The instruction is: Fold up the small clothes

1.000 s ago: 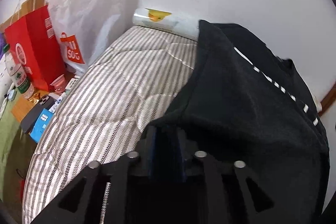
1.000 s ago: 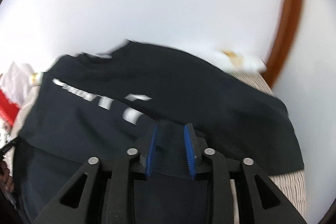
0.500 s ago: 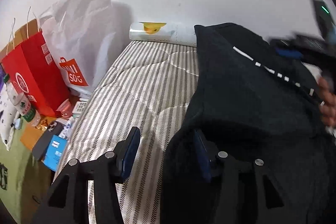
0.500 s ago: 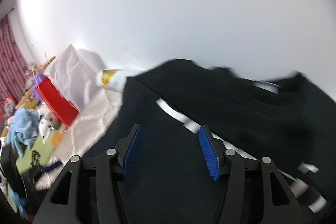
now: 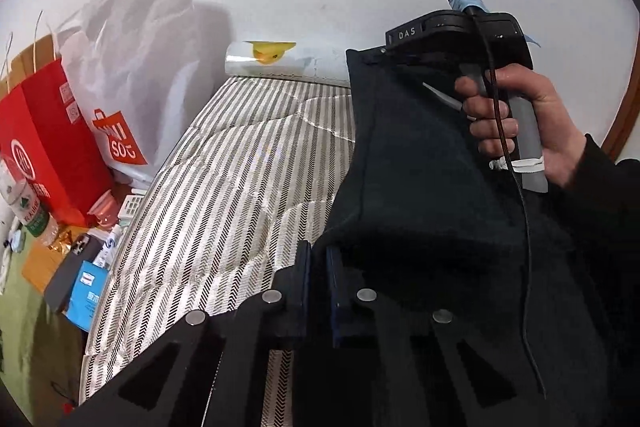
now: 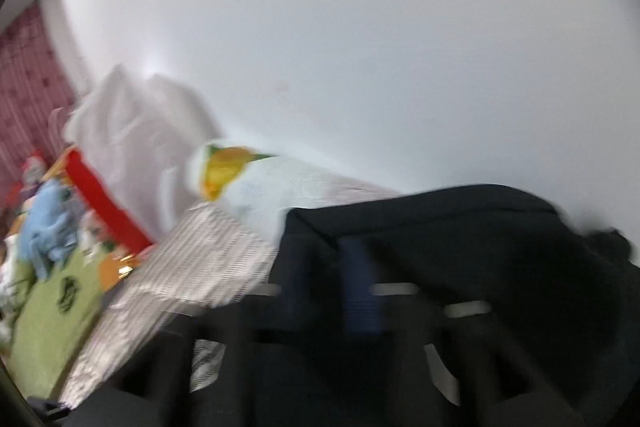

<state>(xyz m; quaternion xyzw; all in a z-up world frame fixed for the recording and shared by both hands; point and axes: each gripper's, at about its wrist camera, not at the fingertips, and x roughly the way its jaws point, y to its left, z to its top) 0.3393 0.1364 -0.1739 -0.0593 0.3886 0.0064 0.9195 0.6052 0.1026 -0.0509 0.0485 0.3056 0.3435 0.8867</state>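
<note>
Since half a second ago: both tongs went from spread wide to closed, jaws just closing. My right tongs [image 5: 374, 61] have swung across and now sit at the top corner of the black garment [image 5: 420, 179], in view of the left camera, my right hand [image 5: 516, 123] on the grip.

State now:
- Left tongs [image 5: 318, 259]: narrow, blue pads pinched on the garment's lower edge, just above the bed.
- Right tongs: right view is motion-blurred; pads look close together with black cloth over them. From the left view they grip the upper corner. I read it as holding.
- Garment: held up between the two tongs, hanging over the right half of the striped mattress [image 5: 240, 167], not lying flat.

Progress, my judgement: early. Two corners are re-gripped, no finished fold visible. Left to do: lay it down or bring the corners together, crease, then repeat until compact.

Count:
- garments in hand: 1; no others seen on the mattress
- tongs: 2
- paper bags left of the mattress: 1 red [image 5: 48, 147], 1 white [image 5: 132, 75]
- rolled item with yellow print at the mattress head, against the wall: 1 [image 5: 276, 61]
- small clutter on the floor left of the mattress: too jumbled to count
</note>
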